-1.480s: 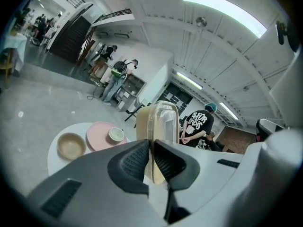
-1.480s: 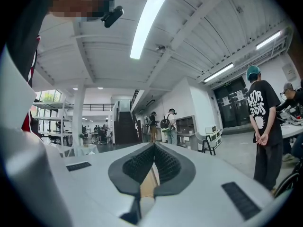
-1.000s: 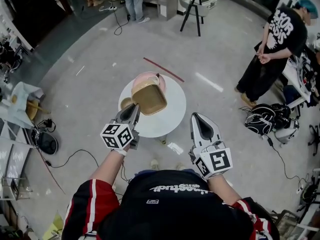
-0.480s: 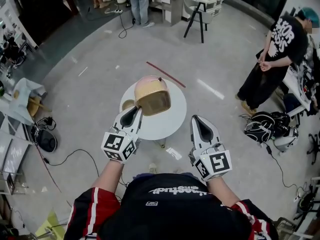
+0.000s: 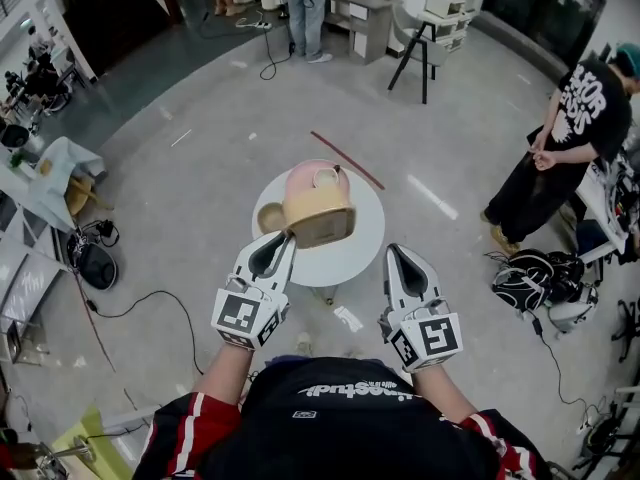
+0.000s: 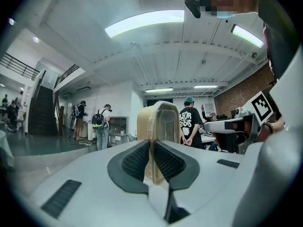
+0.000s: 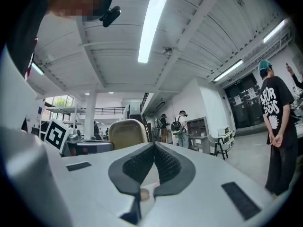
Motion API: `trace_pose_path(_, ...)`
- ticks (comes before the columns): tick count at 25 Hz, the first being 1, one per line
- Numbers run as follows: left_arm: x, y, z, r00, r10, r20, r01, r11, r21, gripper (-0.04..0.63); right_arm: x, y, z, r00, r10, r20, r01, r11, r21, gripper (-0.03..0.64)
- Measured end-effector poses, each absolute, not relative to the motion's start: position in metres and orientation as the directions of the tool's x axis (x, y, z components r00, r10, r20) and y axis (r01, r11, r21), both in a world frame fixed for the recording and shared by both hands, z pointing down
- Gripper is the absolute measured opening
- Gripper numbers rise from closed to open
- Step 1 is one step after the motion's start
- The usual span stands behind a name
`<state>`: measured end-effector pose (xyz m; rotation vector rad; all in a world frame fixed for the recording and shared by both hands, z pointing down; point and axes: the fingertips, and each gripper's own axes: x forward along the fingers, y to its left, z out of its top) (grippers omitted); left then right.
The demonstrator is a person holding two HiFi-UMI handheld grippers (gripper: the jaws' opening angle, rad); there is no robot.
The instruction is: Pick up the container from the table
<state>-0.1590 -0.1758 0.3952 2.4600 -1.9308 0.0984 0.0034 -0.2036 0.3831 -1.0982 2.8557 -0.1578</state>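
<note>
Since the left gripper was clamped nearly closed on the tan container by its rim, holding it tilted above the round table, the pickup looked done (right gripper closed, empty, idle alongside).

Round white table stands on the grey floor. On its far side we record a pink round item, partly hidden, with a small pale round piece showing against it. A small tan bowl rests near the left edge. A red stick lies on the floor just beyond.
</note>
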Motion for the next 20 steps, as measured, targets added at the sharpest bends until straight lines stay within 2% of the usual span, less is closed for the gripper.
trace_pose_path(7, -0.174, -0.152, 0.379, 0.202, -0.979, 0.018, -0.977, -0.203, -0.062, 0.048, -0.021, -0.192, 0.376, -0.760, -0.648, -0.051, -0.641, 0.760, -0.107, 0.000)
trace_pose_path(20, -0.186, -0.146, 0.380, 0.197, -0.980, 0.007, -0.980, -0.197, -0.015, 0.048, -0.030, -0.195, 0.368, -0.727, -0.685, -0.047, -0.680, 0.728, -0.091, 0.000)
